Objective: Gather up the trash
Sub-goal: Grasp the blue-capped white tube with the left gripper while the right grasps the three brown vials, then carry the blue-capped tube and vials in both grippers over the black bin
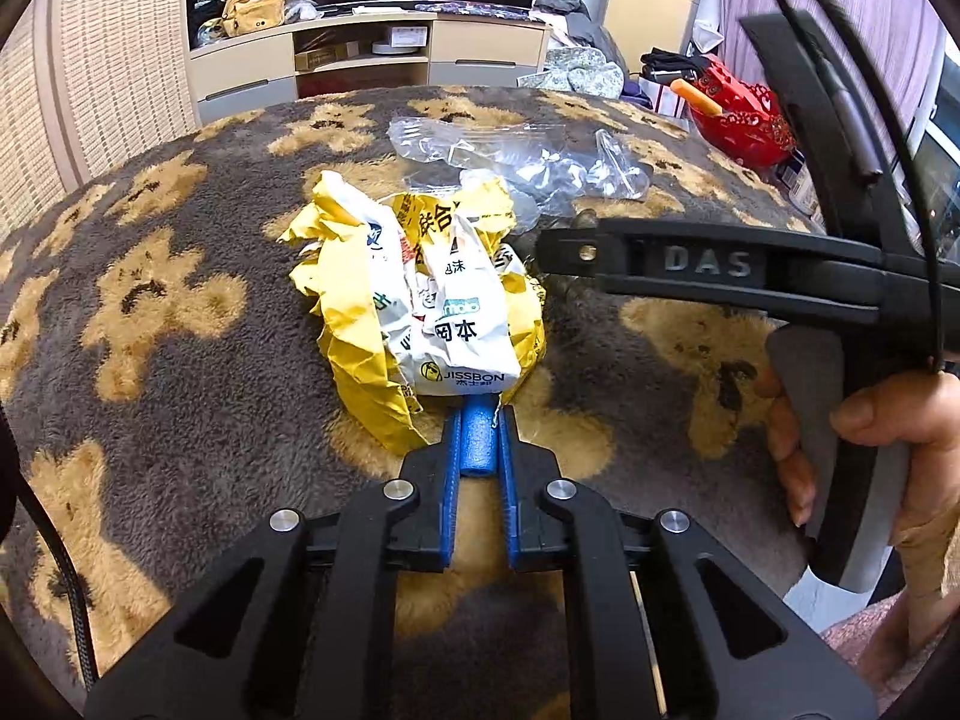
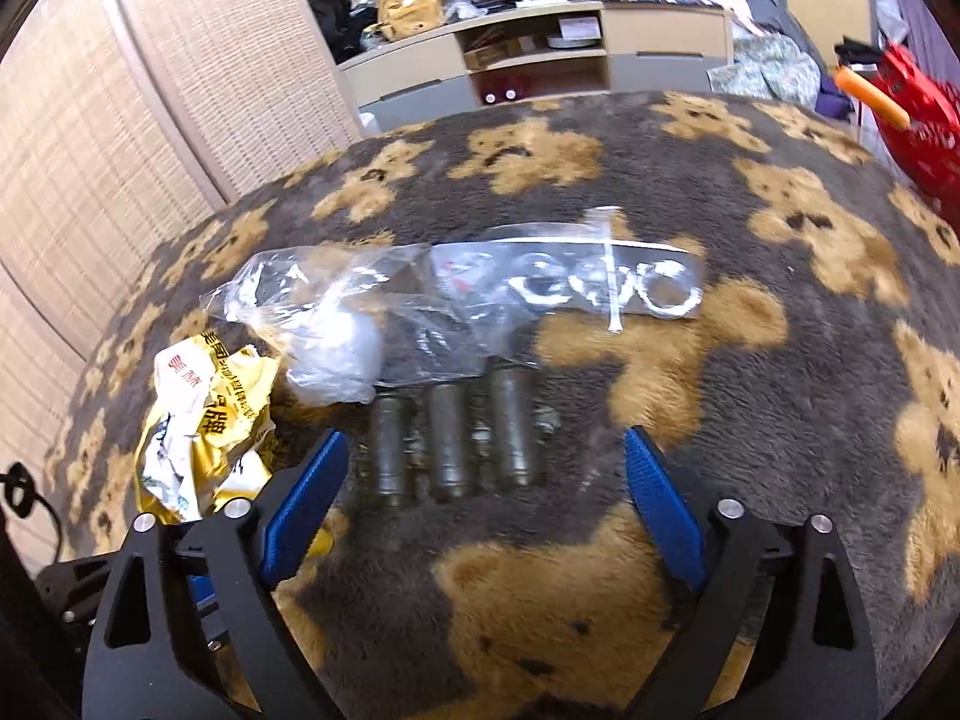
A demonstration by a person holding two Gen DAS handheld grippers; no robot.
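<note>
While the fuzzy grey-and-tan bear-print blanket [image 2: 780,420] carries a crumpled yellow-and-white paper wrapper [image 1: 420,306] beside a crinkled clear plastic bag [image 2: 372,294], the left gripper [image 1: 480,414] fingers pinch a small blue foam tube [image 1: 479,438] touching the wrapper, and the right gripper [image 2: 486,450] fingers spread wide over three dull metal cylinders [image 2: 450,450].

bear-print blanket [image 2: 600,588] | woven screen [image 1: 114,72] | TV cabinet [image 1: 366,54]

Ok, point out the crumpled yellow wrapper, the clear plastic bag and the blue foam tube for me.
crumpled yellow wrapper [image 1: 420,306], left wrist view, on its white printed middle.
clear plastic bag [image 2: 420,294], right wrist view, on the wrinkled film near its centre.
blue foam tube [image 1: 480,441], left wrist view, on its side, between the left jaws.
</note>
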